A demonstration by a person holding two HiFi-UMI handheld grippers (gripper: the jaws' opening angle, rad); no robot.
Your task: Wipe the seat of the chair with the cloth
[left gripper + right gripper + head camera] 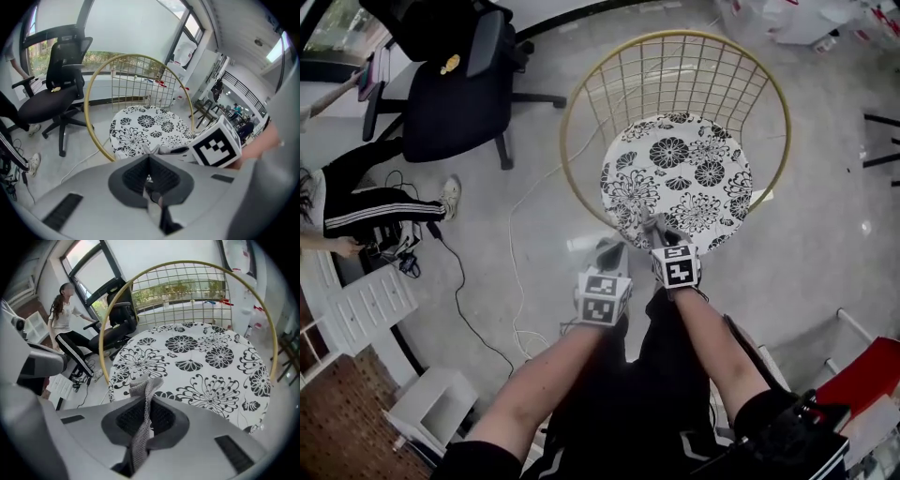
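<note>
Person (366,208), far left, striped trousers, seated, floor cables at the feet. Office chair (445,112), black, upper left, on the grey floor. Left gripper (149,158), jaws pressed together with nothing seen between them, held just short of the seat's near edge, close beside the right gripper. Right gripper (147,392), jaws pinching the cloth (140,427), a grey knit strip that runs up between them and folds over at the tips, at the near edge of the seat. Chair (675,36), gold wire hoop back; seat (684,178) round, white with black flowers.
</note>
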